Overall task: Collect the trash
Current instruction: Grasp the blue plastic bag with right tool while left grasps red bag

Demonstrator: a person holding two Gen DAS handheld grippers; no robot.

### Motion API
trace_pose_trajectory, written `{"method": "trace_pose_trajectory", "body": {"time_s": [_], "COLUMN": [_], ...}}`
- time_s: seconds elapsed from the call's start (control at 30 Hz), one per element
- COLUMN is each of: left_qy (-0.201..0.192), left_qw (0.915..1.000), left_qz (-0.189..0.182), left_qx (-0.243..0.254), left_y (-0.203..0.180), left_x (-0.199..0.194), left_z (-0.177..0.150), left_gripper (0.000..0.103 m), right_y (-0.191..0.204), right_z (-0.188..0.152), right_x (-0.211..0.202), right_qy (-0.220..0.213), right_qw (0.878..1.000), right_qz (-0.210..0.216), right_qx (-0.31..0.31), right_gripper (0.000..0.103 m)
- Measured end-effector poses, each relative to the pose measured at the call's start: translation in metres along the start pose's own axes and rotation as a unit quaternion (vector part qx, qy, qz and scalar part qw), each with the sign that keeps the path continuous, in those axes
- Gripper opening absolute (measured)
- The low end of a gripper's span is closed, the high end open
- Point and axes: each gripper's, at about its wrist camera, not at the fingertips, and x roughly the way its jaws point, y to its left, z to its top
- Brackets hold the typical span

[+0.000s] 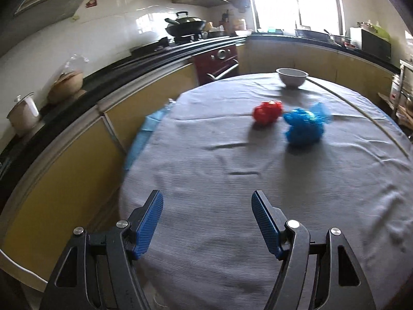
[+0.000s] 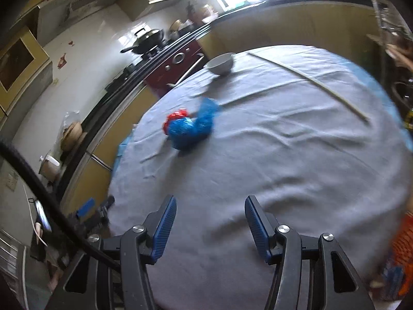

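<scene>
Left gripper (image 1: 207, 222) hangs over near edge of the grey tablecloth (image 1: 219, 232), jaws wide apart, nothing btwn them. Right gripper (image 2: 210, 222) same: parted, empty. Red crumpled trash (image 1: 267, 111) & blue crumpled trash (image 1: 304, 126) sit mid-table, just beside each other. White bowl (image 1: 292, 76) at far edge.

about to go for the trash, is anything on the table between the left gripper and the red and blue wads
Nothing visible. In the left wrist view only bare grey tablecloth lies between the open left gripper and the red wad and blue wad. The white bowl sits beyond them, and the thin stick off to the right.
</scene>
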Motion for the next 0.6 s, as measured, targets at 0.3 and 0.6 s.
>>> {"method": "trace_pose_trajectory", "body": {"time_s": [0.3, 0.6], "left_qy": [-0.004, 0.000], "left_qw": [0.9997, 0.9996], "left_qz": [0.023, 0.027], "left_qx": [-0.006, -0.012], "left_y": [0.050, 0.080], "left_x": [0.015, 0.040], "left_z": [-0.015, -0.002], "left_gripper": [0.072, 0.072], "right_y": [0.039, 0.017], "right_z": [0.069, 0.102], "right_x": [0.136, 0.223], "right_qy": [0.056, 0.064], "right_qw": [0.997, 0.975], "right_qz": [0.012, -0.004], "right_qx": [0.059, 0.212], "right_gripper": [0.059, 0.066]}}
